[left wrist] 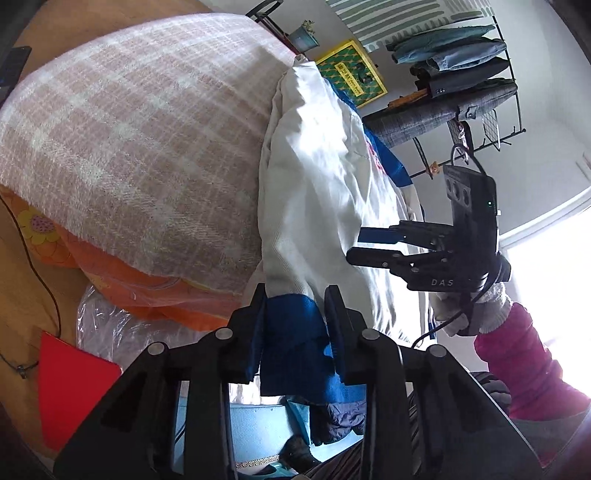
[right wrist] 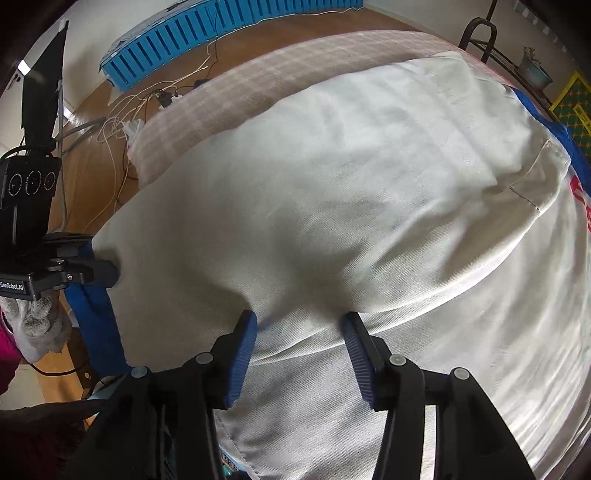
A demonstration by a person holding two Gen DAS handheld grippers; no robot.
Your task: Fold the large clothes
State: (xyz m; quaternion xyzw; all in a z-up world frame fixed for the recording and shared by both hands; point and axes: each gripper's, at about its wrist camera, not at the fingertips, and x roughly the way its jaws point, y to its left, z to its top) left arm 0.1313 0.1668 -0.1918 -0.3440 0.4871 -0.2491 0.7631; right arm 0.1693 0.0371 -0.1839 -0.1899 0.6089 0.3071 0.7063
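Note:
A large white garment (left wrist: 317, 177) with blue trim and red print lies over a pink checked blanket (left wrist: 140, 122). My left gripper (left wrist: 295, 299) is shut on the garment's blue cuff (left wrist: 291, 332); it also shows in the right wrist view (right wrist: 99, 266), pinching the blue edge. My right gripper (right wrist: 299, 328) is open, its blue pads either side of the white garment (right wrist: 332, 192), cloth between them. In the left wrist view the right gripper (left wrist: 354, 245) hovers at the garment's right side, jaws apart.
An orange flowered quilt (left wrist: 110, 273) lies under the blanket. A red book (left wrist: 70, 387) and clear plastic bag (left wrist: 110, 314) sit on the wood floor. A clothes rack (left wrist: 461, 74) stands behind. Cables (right wrist: 147, 99) and a blue slatted panel (right wrist: 221, 33) are at the far side.

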